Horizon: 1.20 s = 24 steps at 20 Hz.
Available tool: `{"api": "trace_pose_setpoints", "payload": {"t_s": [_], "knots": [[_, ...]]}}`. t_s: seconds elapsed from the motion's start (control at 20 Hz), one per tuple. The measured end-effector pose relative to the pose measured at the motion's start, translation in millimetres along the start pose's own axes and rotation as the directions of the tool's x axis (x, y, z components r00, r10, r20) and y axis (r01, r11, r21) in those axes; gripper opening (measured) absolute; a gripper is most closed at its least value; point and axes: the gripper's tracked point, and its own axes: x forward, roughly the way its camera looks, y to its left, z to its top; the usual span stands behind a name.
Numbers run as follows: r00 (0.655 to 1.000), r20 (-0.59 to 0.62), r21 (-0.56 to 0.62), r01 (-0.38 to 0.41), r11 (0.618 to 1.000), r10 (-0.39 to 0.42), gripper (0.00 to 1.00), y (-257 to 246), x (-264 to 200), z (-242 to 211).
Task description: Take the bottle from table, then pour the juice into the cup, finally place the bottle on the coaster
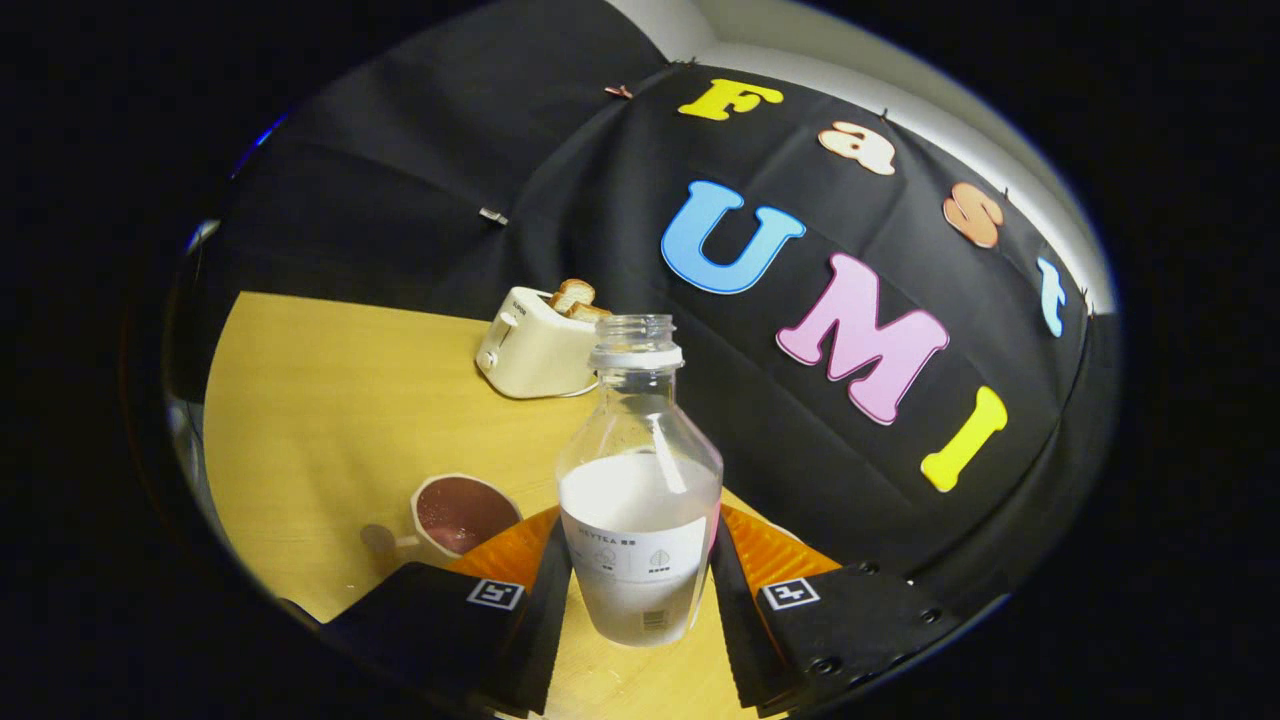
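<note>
A clear open-necked bottle [638,500], about half full of white liquid, stands upright between my two fingers, with the gripper [640,590] shut on its lower labelled part. The whole view is tilted, so bottle and table lean. A cup [458,515] with a dark red inside and a pale rim sits on the wooden table [340,400] just ahead of my left finger [520,590], left of the bottle. Whether the bottle's base touches the table I cannot tell.
A cream toaster [535,348] with two slices of toast sticking up stands farther back on the table, beyond the bottle and near the black cloth wall. Bare wooden tabletop stretches to the left of the cup and toaster.
</note>
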Motion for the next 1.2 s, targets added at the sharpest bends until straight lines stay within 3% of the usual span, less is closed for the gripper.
{"api": "trace_pose_setpoints", "payload": {"t_s": [0.2,0.4,0.8,1.2], "knots": [[0.996,0.079,0.127,-0.041,0.991,0.031,0.71,-9.5,-2.4,21.7],[0.981,0.188,0.315,-0.099,0.944,0.040,0.71,-25.5,10.0,50.6],[0.984,0.126,0.480,0.049,0.876,-0.124,0.73,-87.4,70.6,2.8],[0.987,0.014,0.511,0.131,0.849,-0.161,0.73,-91.6,115.4,-64.0]]}}
